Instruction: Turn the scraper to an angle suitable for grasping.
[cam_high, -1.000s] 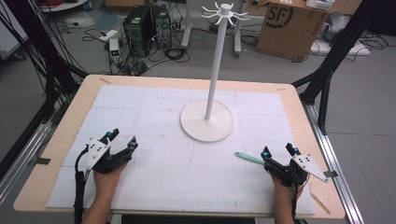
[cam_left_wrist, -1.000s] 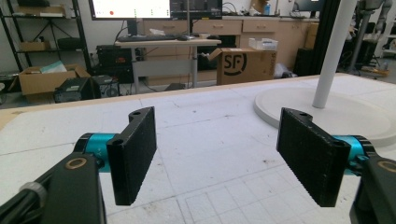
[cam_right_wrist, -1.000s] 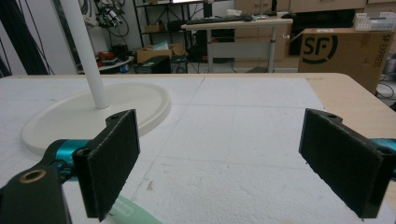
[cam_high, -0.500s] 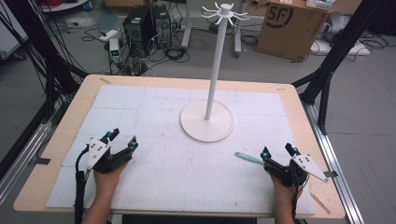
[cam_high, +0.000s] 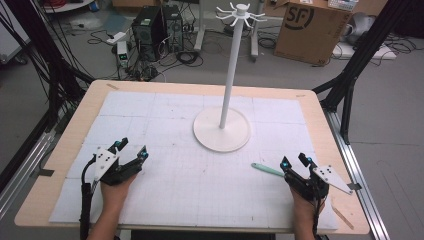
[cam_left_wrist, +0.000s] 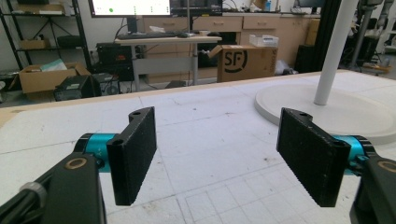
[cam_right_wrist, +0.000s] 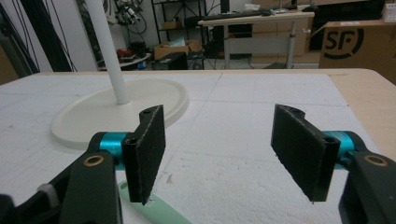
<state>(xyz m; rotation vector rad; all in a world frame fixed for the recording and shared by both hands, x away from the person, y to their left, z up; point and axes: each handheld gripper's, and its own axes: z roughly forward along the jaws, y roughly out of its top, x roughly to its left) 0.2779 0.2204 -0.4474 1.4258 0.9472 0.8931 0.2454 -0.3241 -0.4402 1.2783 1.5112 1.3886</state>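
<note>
Mint-green stick (cam_high: 267, 170), slim and flat like a plastic handle, lies on the white gridded mat of the worktop (cam_high: 165, 107), near the front right corner. Its long axis runs slantwise in the high view, one end toward the white stand (cam_high: 222, 129), the other reaching the right hand-held gripper (cam_high: 294, 161). In the right gripper view its rounded pale-green end (cam_right_wrist: 154, 207) sits on the mat under the left black jaw, at that jaw's lower tip rather than squarely between the pads. The right hand-held gripper's jaws have just been closing, yet a wide gap remains and the pads press on nothing: released. The left hand-held gripper (cam_high: 131, 148) rests at the front left, well apart from the stick, jaws spread wide over bare mat. The stand has a round, smooth disc base, a thin upright pole and a ring of small hooks at the top. The mat looks foam-like and slightly scuffed.
</note>
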